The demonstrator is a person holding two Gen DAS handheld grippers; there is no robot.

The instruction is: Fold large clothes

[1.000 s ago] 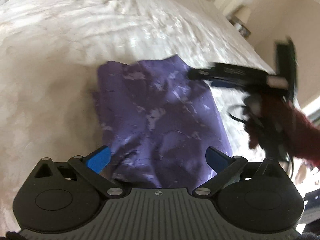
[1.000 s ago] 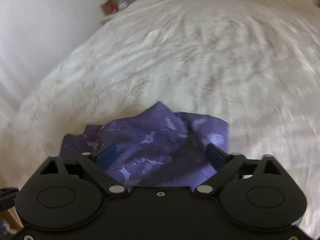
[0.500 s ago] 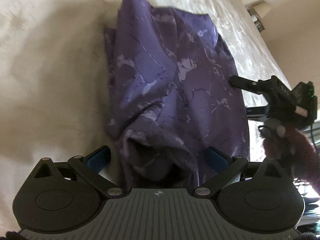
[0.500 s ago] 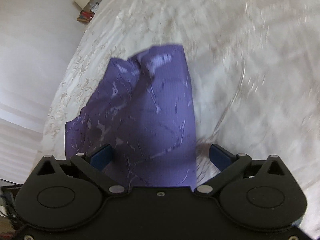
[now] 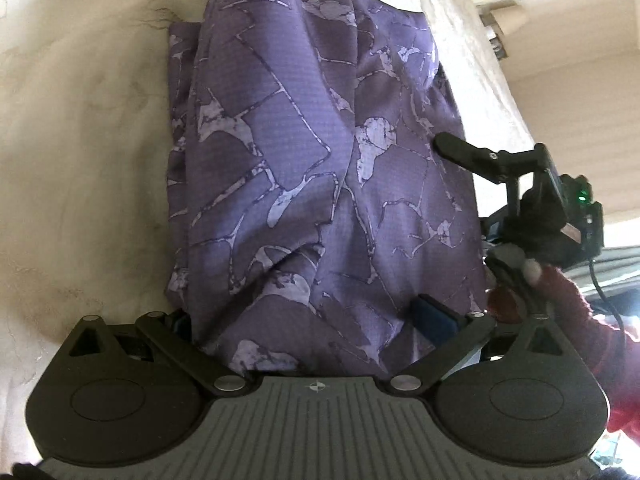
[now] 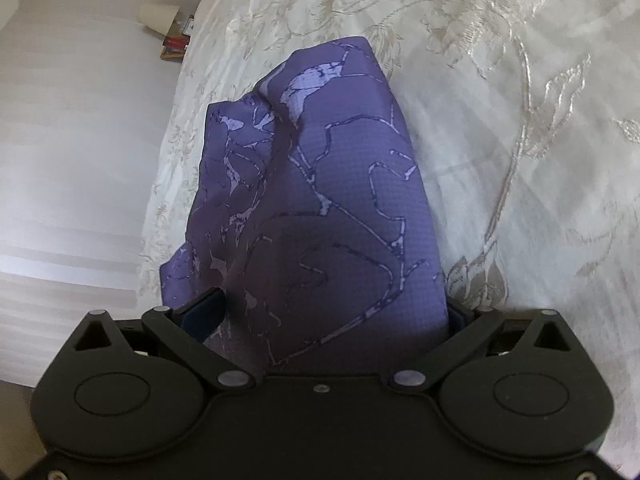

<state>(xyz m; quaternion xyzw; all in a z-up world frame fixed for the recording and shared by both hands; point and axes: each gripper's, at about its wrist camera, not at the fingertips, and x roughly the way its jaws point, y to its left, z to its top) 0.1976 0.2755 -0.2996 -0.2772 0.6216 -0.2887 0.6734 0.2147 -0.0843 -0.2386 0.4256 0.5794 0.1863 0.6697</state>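
Hanging from both grippers, the purple patterned garment (image 5: 304,168) drapes down onto the cream bed (image 5: 80,128) below. The left gripper (image 5: 308,320) points steeply down at the bedspread; its jaws stand wide with bunched cloth filling the gap, so whether they actually pinch it I cannot tell. The right gripper (image 6: 332,312) looks the same, jaws wide with cloth between them; in the left view its black finger touches the garment's right edge, a hand (image 5: 516,280) in a dark red sleeve (image 5: 592,340) behind it
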